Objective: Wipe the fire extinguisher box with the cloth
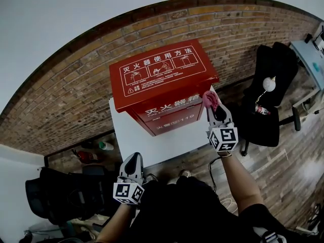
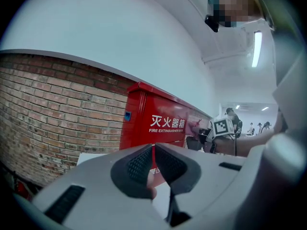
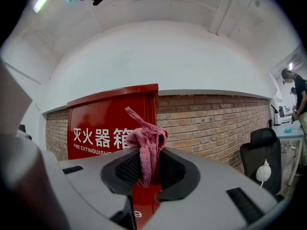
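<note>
So this looks like mid-wipe, or right at the start of a pass. The right claw (image 1: 216,109) is clenched on the pink cloth (image 1: 211,100), with a wad of it poking out past the tips. It's up at the front right corner of the red box (image 1: 162,80), just under the lid edge. From the head view the cloth looks pressed against that corner, or at least right beside it. I can't swear there's contact.

The left claw (image 1: 133,159) isn't doing anything. It's down low near the person's body, at the near edge of the tabletop (image 1: 136,140) and well apart from the box. Its own view shows the pads closed together with nothing between them.

The box sits on the white tabletop with its back to the brick wall (image 1: 61,100). Its lid faces up and its lettered front faces the person.

My guess at the next move:
- Push the cloth flat onto the red panel and drag it across the front or along the side.
- Keep the grip tight, because only a narrow strip of cloth is pinched and it could slip out under friction.
- Bring the left claw in to steady the box if it starts to slide. It looks heavy enough that this may not be needed.

Count:
- one box
- one cloth
- two claws (one busy, one idle)
- one tabletop
</note>
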`<action>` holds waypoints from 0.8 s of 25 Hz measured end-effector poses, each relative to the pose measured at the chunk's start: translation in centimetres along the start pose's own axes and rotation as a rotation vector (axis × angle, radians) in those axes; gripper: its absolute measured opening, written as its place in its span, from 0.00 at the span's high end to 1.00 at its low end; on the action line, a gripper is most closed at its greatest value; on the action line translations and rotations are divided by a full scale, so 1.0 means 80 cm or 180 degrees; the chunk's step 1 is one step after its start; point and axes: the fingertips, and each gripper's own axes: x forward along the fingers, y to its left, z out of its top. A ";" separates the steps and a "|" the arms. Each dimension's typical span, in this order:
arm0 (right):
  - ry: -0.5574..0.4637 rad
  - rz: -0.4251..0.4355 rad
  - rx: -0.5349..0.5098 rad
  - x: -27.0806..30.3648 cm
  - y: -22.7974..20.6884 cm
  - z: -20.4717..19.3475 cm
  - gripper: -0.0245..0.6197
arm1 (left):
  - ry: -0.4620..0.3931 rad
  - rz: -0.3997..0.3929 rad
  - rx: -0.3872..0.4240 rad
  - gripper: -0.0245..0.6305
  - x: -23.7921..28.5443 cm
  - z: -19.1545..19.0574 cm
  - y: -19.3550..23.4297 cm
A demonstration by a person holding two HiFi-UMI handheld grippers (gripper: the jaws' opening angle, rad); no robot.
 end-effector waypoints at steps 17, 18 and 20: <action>-0.0004 -0.0087 -0.0098 0.003 0.042 0.000 0.82 | 0.0007 0.0015 -0.0043 0.91 -0.011 -0.003 0.017; 0.0002 -0.0094 -0.0100 0.003 0.043 0.000 0.82 | 0.0009 0.0018 -0.0047 0.91 -0.012 -0.003 0.019; 0.0012 -0.0091 -0.0110 0.003 0.047 -0.001 0.82 | 0.0013 0.0021 -0.0053 0.91 -0.012 -0.003 0.022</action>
